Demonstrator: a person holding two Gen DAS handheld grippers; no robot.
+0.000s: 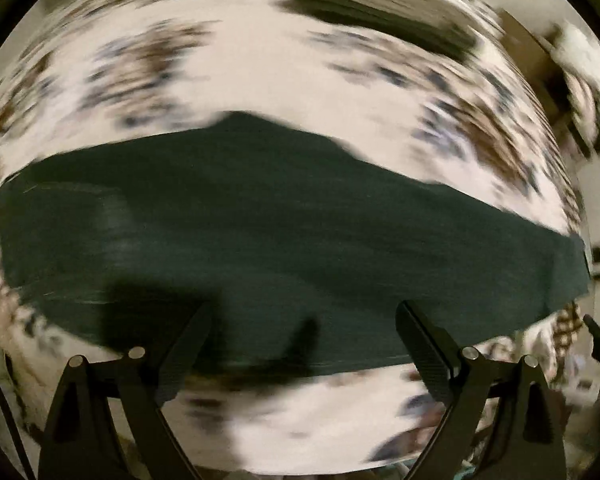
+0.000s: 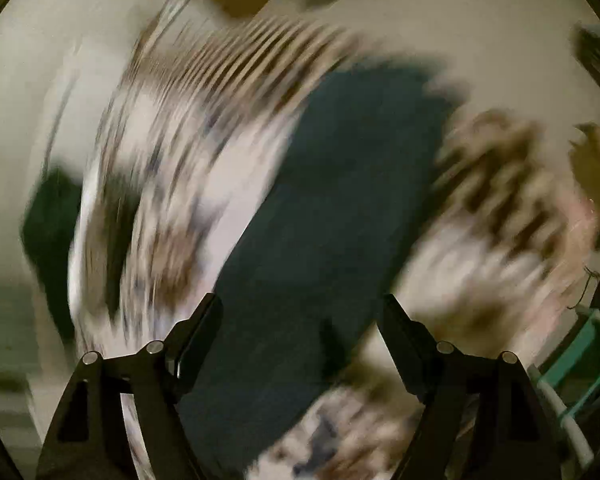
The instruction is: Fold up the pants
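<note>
The dark green pants lie flat as a long band across a white bedspread with a brown and blue flower print. My left gripper is open and empty, hovering above the near edge of the pants. In the right wrist view the pants run diagonally from the lower middle to the upper right. My right gripper is open and empty above their lower part. Both views are blurred by motion.
The patterned bedspread surrounds the pants on all sides. A dark shape lies at the far side of the bed. A teal and white object stands at the right edge. A pale wall is behind.
</note>
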